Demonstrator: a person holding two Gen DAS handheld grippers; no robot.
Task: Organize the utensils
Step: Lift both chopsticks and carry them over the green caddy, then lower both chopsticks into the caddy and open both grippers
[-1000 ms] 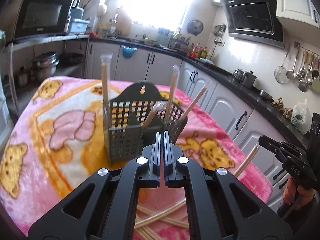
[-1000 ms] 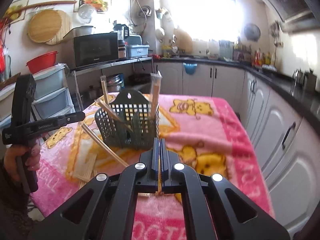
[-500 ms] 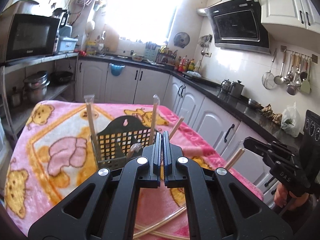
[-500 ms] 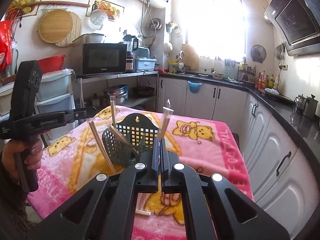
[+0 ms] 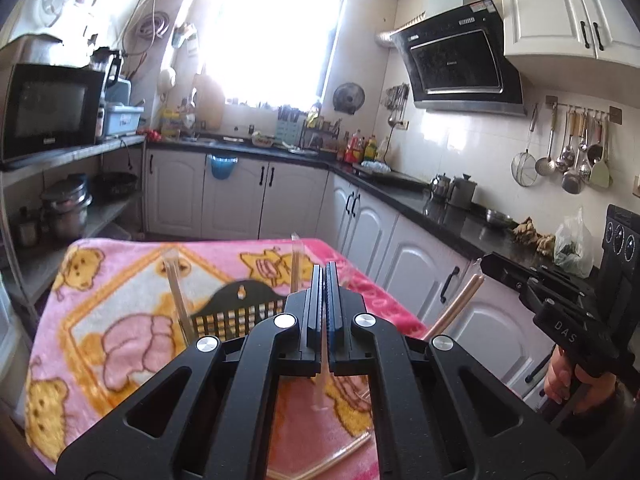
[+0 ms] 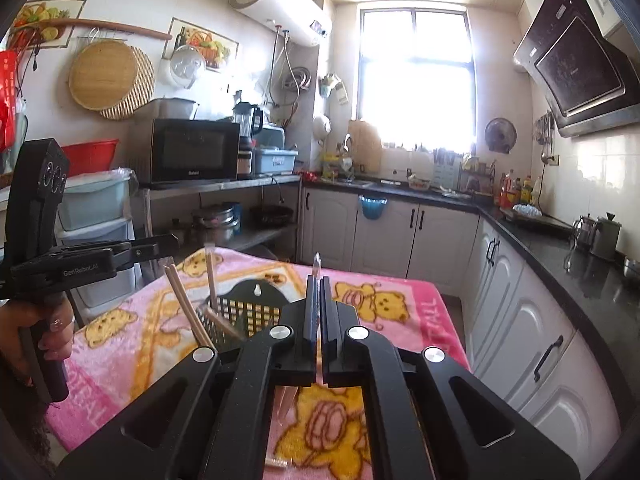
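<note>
A dark slotted utensil basket [image 5: 236, 308] stands on the pink bear blanket [image 5: 120, 304], with several wrapped chopstick pairs upright in it; it also shows in the right wrist view [image 6: 250, 306]. My left gripper [image 5: 325, 280] is shut on a wrapped chopstick pair [image 5: 322, 384], held above and behind the basket. In the right wrist view that pair [image 6: 186, 308] slants down from the left gripper [image 6: 160, 246]. My right gripper [image 6: 319, 292] is shut on a wrapped chopstick pair [image 6: 286, 400], also raised behind the basket; this pair [image 5: 456, 312] shows in the left wrist view.
Loose chopsticks [image 5: 344, 448] lie on the blanket near the front edge. White cabinets with a black counter [image 5: 400, 188] run along the right and back. A shelf with a microwave [image 6: 188, 152] and pots stands to the left of the table.
Both grippers have risen and pulled back from the basket, each still holding its chopsticks. The basket now sits lower and smaller in both views.
</note>
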